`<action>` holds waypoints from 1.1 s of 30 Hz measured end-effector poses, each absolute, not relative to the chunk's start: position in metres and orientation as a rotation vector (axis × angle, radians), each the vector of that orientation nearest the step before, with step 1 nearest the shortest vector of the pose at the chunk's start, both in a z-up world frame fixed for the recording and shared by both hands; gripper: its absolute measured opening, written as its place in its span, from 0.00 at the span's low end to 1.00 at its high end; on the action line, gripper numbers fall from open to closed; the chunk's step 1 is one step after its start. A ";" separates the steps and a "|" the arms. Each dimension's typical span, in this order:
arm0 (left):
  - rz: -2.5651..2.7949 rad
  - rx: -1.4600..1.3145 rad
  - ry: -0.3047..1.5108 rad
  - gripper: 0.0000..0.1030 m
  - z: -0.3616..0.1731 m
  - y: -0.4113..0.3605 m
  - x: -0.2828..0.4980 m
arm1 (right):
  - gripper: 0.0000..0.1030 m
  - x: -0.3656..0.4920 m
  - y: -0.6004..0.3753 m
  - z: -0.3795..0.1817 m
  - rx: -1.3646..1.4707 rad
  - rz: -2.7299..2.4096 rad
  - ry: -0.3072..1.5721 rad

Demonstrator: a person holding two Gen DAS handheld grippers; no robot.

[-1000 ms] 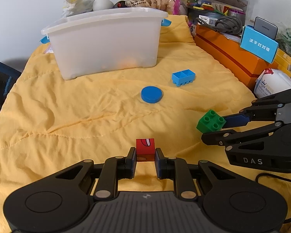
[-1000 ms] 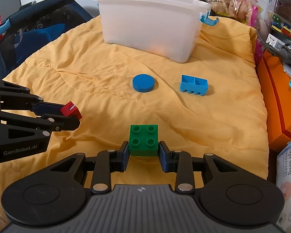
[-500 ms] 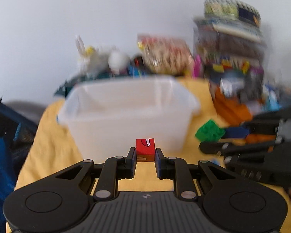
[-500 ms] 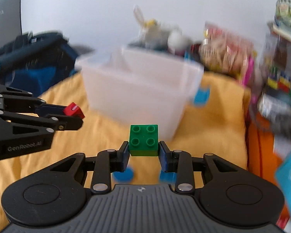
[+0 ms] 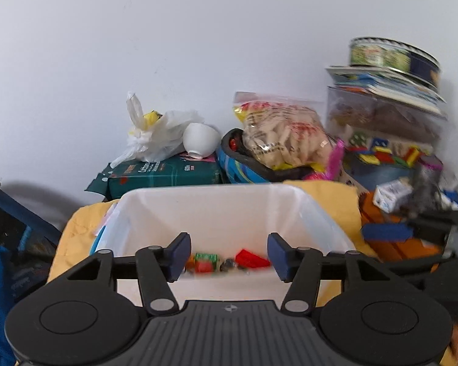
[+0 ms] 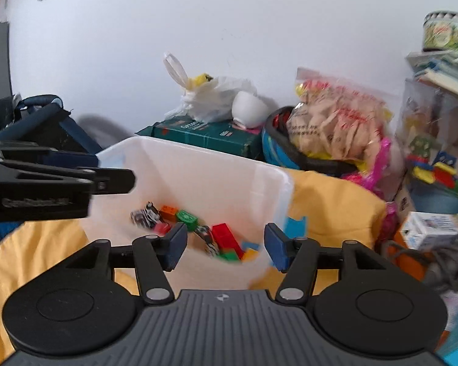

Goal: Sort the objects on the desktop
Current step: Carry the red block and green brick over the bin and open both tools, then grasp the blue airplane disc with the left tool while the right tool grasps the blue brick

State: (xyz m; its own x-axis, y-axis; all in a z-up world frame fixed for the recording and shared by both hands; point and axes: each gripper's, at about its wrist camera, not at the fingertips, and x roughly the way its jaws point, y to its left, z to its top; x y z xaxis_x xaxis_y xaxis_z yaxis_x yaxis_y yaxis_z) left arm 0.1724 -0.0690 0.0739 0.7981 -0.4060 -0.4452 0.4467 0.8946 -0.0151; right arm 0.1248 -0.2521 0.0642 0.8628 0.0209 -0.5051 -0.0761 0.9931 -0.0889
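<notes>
Both claws hang over the open white plastic bin, which sits on a yellow quilt spread over what looks like a bed. The left claw has its blue-padded jaws apart and opening, with nothing between them; through the gap the bin's floor shows. The right claw is likewise apart and opening, nothing pressed by its pads.

The left wrist view looks straight into the bin over its near wall and catches only a narrow strip of the contents: a green-topped piece with red below it, a red brick and a small dark item between them, all blurred. In this view the right claw appears only as a dark smear at the right edge, too blurred to read.

The right wrist view comes in at an angle, towards the bin's right near corner, and shows far more of the pile: an orange brick, a green brick, a red brick, a small black-and-white toy, plus yellow, blue and green pieces near the bin's right wall. It also shows the left claw from the side, reaching over the bin's left rim.

Behind the bin, along the wall, both views show a white plastic bag, an upturned white bowl on a dark green package, and a clear bag of snacks. Only the right view shows the dark blue frame beyond the quilt's left edge.
</notes>
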 end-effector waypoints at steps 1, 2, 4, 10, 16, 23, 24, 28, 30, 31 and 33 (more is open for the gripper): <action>-0.468 0.102 0.461 0.58 0.069 -0.067 0.163 | 0.58 0.113 -0.255 0.060 -0.117 0.056 0.521; -0.472 0.101 0.472 0.58 0.063 -0.065 0.157 | 0.58 0.104 -0.258 0.056 -0.117 0.058 0.523; -0.480 0.082 0.521 0.58 0.046 -0.062 0.143 | 0.60 0.091 -0.267 0.043 -0.110 0.056 0.569; -0.554 0.107 0.705 0.58 -0.009 -0.088 0.115 | 0.60 0.052 -0.283 0.003 -0.114 0.023 0.708; -0.579 0.186 0.775 0.42 -0.040 -0.123 0.122 | 0.60 0.037 -0.285 -0.013 -0.094 0.005 0.753; -0.564 0.214 0.821 0.16 -0.063 -0.125 0.129 | 0.60 0.029 -0.274 -0.017 -0.145 0.047 0.747; -0.571 0.212 0.828 0.14 -0.061 -0.122 0.125 | 0.60 0.029 -0.270 -0.018 -0.175 0.059 0.745; -0.572 0.271 0.815 0.13 -0.054 -0.099 0.097 | 0.59 0.036 -0.254 -0.023 -0.323 0.104 0.720; -0.554 0.293 0.813 0.13 -0.052 -0.082 0.078 | 0.57 0.046 -0.246 -0.027 -0.404 0.129 0.706; -0.544 0.294 0.817 0.14 -0.052 -0.075 0.071 | 0.57 0.052 -0.243 -0.030 -0.443 0.140 0.705; -0.540 0.274 0.831 0.15 -0.055 -0.065 0.063 | 0.55 0.068 -0.235 -0.041 -0.523 0.160 0.729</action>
